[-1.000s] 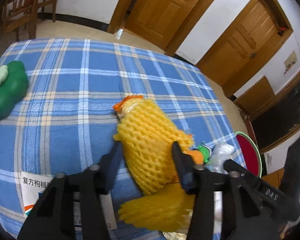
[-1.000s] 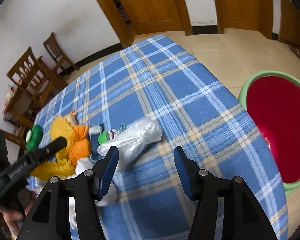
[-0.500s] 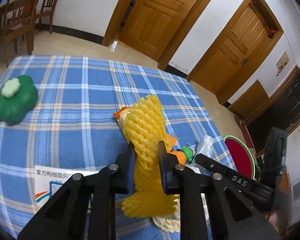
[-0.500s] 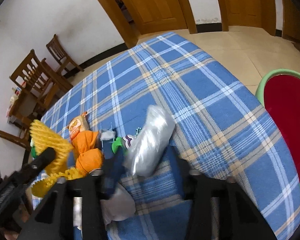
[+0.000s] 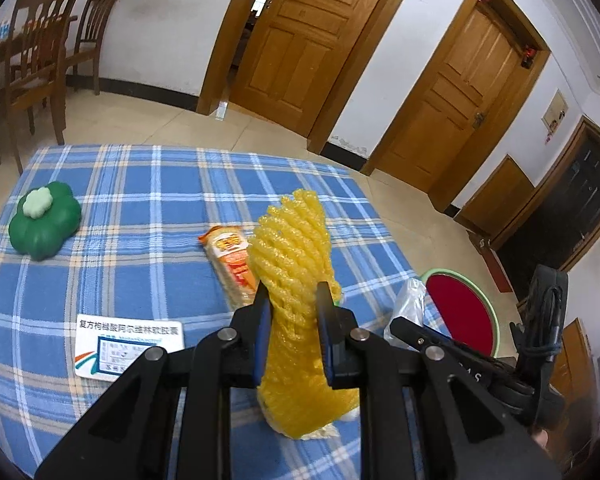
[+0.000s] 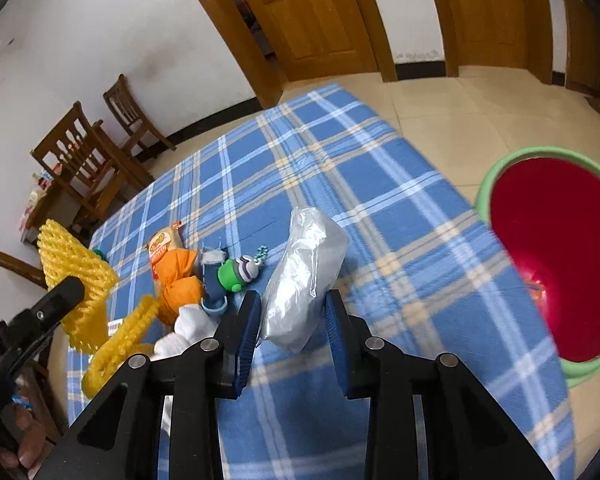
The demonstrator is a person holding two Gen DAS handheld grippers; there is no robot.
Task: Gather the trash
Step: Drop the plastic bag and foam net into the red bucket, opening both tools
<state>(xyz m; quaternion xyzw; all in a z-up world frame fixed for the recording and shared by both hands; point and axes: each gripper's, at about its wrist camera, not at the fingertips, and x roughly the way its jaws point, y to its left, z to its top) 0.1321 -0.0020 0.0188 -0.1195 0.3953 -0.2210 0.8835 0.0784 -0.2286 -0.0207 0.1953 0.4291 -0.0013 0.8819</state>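
My left gripper is shut on a yellow foam fruit net and holds it above the blue checked tablecloth; the net also shows in the right wrist view. My right gripper is shut on a crumpled clear plastic bag, which also shows in the left wrist view. A red bin with a green rim stands on the floor right of the table.
An orange snack packet, a white medicine box and a green clover-shaped toy lie on the cloth. An orange doll, a second yellow net and a small green figure lie left of the bag. Wooden chairs stand beyond.
My left gripper shut on the yellow net and lifted it off the snack packet. My right gripper moved up to the plastic bag and shut on it.
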